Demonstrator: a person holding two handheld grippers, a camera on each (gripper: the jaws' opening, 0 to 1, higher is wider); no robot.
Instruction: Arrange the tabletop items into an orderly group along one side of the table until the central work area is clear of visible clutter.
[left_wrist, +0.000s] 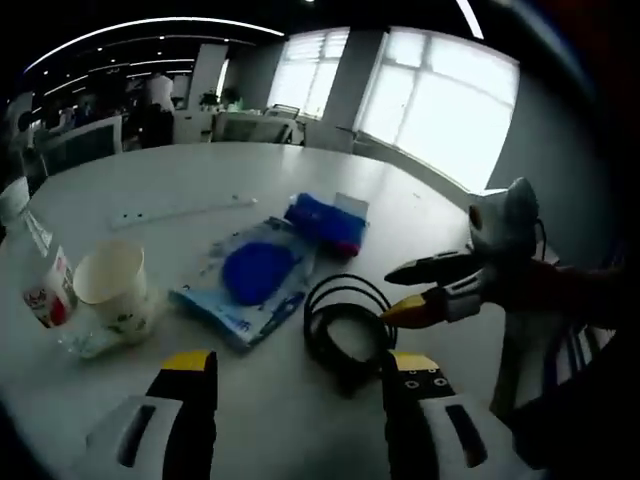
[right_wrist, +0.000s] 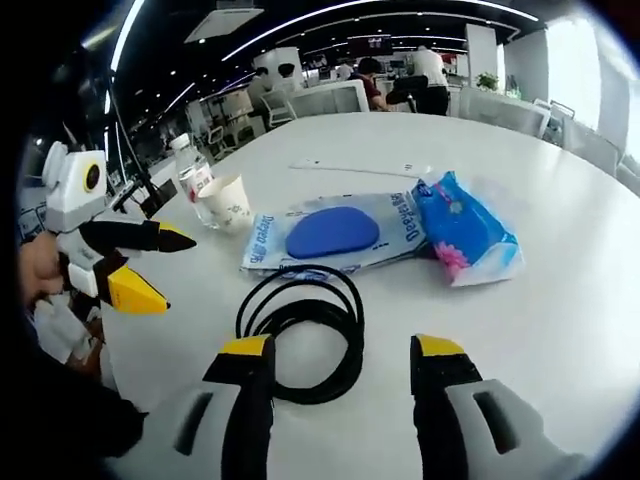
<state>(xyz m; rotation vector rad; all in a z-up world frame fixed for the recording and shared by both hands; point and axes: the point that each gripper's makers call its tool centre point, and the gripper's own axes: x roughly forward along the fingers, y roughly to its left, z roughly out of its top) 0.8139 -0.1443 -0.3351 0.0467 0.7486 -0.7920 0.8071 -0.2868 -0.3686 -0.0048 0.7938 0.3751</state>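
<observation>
A black cable coil (left_wrist: 345, 325) lies on the white round table (left_wrist: 150, 180), just ahead of my left gripper (left_wrist: 300, 365), which is open and holds nothing. My right gripper (left_wrist: 392, 293) reaches in from the right, open, with its tips beside the coil. In the right gripper view the cable coil (right_wrist: 305, 330) lies right in front of my open right gripper (right_wrist: 342, 350), partly between the jaws. My left gripper (right_wrist: 178, 272) hangs open at the left. Beyond the coil are a blue mask packet (right_wrist: 335, 232) and a blue tissue pack (right_wrist: 462, 230).
A paper cup (left_wrist: 110, 285) and a small bottle (left_wrist: 40, 270) stand at the left, near the mask packet (left_wrist: 255, 275) and tissue pack (left_wrist: 325, 220). A thin white strip (left_wrist: 185, 210) lies farther back. Office desks, chairs and people stand beyond the table.
</observation>
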